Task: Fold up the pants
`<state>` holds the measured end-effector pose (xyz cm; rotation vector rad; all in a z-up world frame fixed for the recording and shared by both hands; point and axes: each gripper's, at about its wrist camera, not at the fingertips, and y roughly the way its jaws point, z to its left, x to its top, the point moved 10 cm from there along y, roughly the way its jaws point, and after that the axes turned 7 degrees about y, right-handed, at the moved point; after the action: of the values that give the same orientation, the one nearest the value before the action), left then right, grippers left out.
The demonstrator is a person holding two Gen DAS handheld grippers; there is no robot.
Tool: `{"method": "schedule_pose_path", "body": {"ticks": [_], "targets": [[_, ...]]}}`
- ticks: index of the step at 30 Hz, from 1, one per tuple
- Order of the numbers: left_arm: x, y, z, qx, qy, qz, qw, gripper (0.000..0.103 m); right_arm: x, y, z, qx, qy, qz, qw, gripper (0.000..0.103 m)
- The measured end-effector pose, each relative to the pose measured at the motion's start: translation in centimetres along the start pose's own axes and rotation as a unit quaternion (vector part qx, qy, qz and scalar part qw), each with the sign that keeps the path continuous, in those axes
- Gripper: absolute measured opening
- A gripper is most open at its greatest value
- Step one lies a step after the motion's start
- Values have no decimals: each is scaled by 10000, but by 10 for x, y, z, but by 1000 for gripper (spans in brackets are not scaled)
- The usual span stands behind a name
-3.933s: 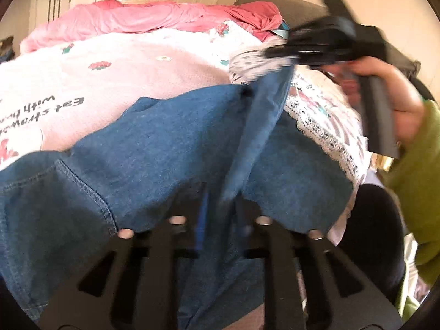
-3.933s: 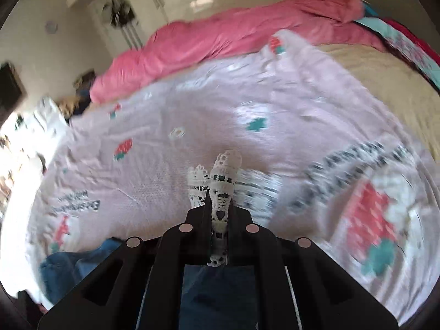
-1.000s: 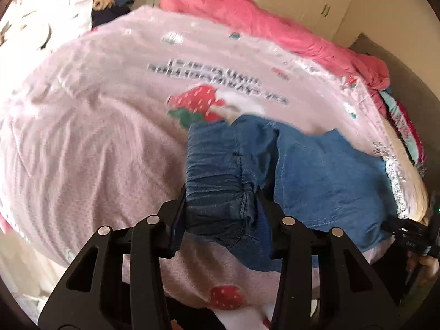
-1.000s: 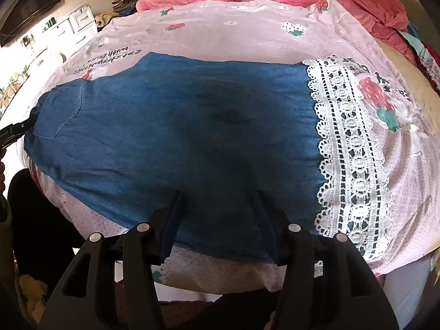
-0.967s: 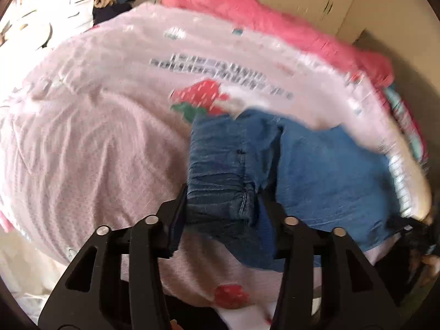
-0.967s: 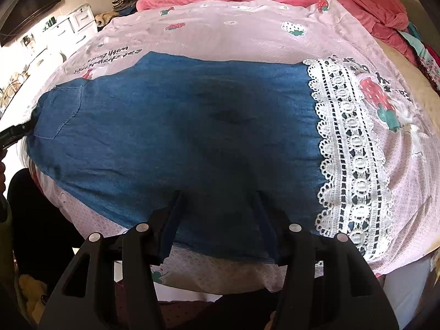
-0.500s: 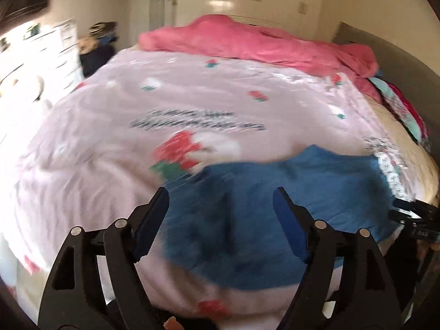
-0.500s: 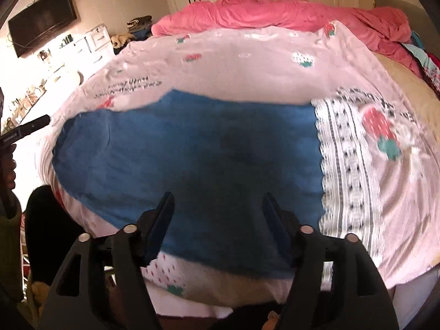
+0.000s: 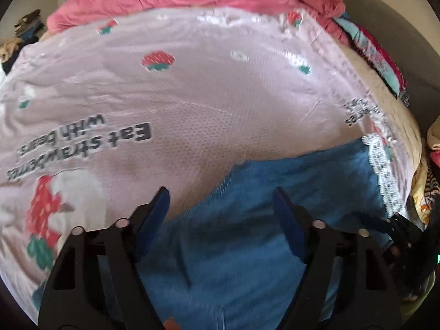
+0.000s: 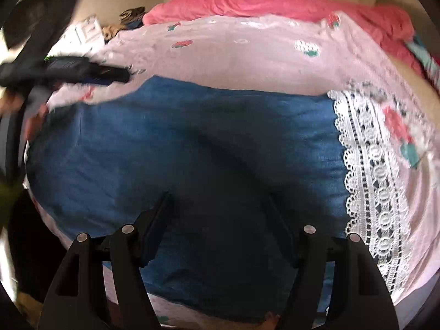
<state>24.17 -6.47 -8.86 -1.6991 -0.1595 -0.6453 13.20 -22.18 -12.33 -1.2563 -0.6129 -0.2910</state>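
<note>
Two views. Left wrist: left gripper with jaws spread wide, holding nothing, above the blue denim pants lying on the pink strawberry-print bedspread; motion blur smears the near denim. Right wrist: right gripper likewise wide open and empty over the pants, whose long axis runs left–right, lace hem at right; left gripper blurred beyond the pants' left end.

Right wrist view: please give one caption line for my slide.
Open right claw above blue pants with lace hem, flat on pink bedspread.
</note>
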Motion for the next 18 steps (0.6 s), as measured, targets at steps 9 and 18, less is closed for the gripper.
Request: {"method": "schedule_pose_path", "body": {"ticks": [9,18], "targets": [[-1,42,-12,-450,-107,243,9986,49,-3,2,-5,160,81,-100,9998,74],[27,7,-21,-234,58,-681,9974,4,-5,-1,-5,217,119,-105,9996,76]]}}
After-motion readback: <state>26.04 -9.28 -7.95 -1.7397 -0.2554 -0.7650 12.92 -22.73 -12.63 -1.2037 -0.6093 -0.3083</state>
